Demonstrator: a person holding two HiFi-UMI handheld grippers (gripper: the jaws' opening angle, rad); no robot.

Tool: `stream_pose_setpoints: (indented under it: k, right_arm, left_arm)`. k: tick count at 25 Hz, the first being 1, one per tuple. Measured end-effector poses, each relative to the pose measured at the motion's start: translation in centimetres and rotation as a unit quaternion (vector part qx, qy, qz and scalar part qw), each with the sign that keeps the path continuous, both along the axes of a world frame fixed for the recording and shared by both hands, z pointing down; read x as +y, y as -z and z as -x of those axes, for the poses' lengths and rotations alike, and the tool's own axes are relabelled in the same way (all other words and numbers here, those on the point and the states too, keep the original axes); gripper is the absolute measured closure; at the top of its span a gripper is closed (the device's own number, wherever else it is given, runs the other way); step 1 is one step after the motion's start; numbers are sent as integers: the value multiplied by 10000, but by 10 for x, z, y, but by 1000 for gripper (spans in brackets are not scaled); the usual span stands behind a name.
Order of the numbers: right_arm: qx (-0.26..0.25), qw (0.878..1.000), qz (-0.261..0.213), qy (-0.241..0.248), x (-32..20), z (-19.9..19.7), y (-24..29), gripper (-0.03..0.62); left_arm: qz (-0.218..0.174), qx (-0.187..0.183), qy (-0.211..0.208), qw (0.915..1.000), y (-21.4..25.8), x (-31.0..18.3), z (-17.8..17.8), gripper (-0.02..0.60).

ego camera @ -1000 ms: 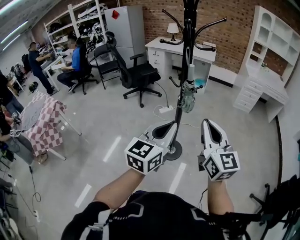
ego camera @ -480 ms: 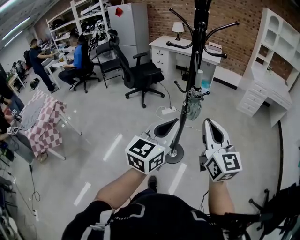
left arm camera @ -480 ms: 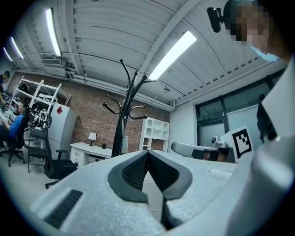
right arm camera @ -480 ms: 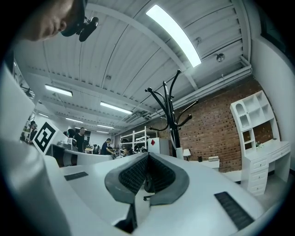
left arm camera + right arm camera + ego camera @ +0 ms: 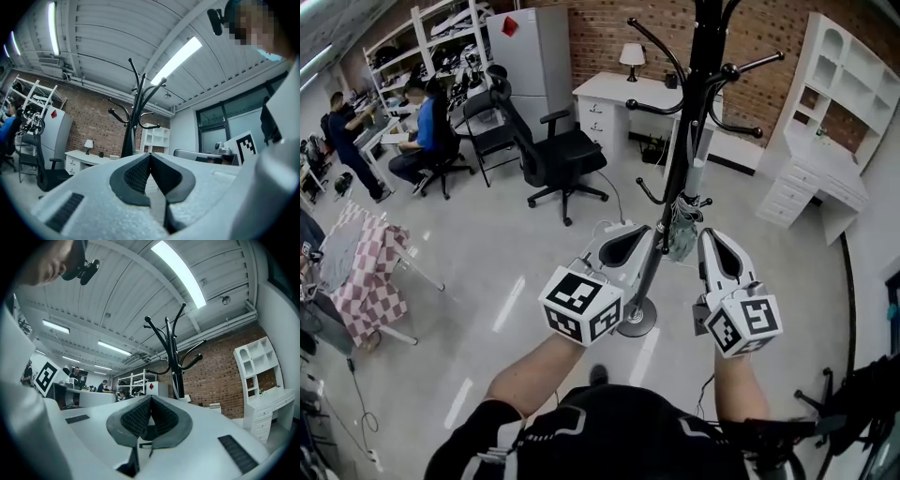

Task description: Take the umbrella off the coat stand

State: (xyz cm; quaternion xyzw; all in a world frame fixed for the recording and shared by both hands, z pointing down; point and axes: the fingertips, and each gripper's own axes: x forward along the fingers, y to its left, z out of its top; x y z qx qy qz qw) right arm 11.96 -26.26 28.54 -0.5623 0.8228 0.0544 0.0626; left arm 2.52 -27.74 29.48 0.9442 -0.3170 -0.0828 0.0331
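Head view, umbrella (image 5: 681, 232) (seemingly folded) on stand (image 5: 686, 122)

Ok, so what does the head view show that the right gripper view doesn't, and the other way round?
Only the head view: the round base of the coat stand on the floor, and the folded body of the umbrella hanging low on the pole. Only the right gripper view: the ceiling light strips, and the right gripper with its jaws pressed together and nothing between them. Both: the stand's black pole and curved hooks, the brick wall and the white shelf unit.
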Motion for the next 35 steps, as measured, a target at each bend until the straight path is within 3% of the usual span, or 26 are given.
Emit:
stream_pose_setpoints:
  k: [17, 24, 35]
  right_arm:
    - [126, 9979, 122, -616, -88, -17, 14, 591]
    - [215, 9989, 145, -395, -113, -44, 23, 591]
    - [466, 9976, 124, 504, -161, -61, 30, 591]
  left_arm:
    - [-172, 177, -703, 9972, 31, -89, -35, 575]
    - [-87, 37, -490, 9988, 36, -116, -70, 575]
    - [-94, -112, 163, 9998, 48, -156, -111, 574]
